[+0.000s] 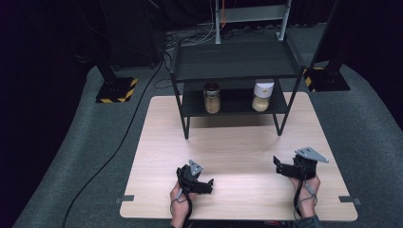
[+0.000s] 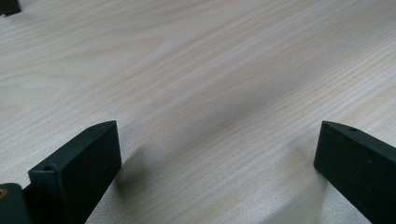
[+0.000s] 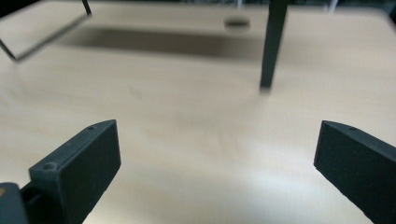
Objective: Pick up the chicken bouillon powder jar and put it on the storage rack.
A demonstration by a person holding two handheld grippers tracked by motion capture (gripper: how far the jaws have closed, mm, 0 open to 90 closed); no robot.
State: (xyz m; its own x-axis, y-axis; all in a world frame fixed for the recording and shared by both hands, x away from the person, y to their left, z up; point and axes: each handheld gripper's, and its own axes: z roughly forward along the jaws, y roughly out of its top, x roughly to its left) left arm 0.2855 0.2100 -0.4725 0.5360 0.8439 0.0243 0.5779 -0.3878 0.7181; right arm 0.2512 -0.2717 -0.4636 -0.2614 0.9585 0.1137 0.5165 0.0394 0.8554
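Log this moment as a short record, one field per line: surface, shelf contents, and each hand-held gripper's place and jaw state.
surface: light wooden table
rack: black two-level shelf unit standing at the far side of the table
shelf contents: dark-lidded jar on the lower shelf's left, white-lidded jar on its right, both upright and apart
left hand-held gripper: near edge of the table, jaws wide apart, nothing between them
right hand-held gripper: near right of the table, jaws wide apart, nothing between them

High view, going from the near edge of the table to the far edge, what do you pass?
Person's left hand → black left gripper → bare pale wooden tabletop → black two-tier metal shelf, with two jars on its lower tier.
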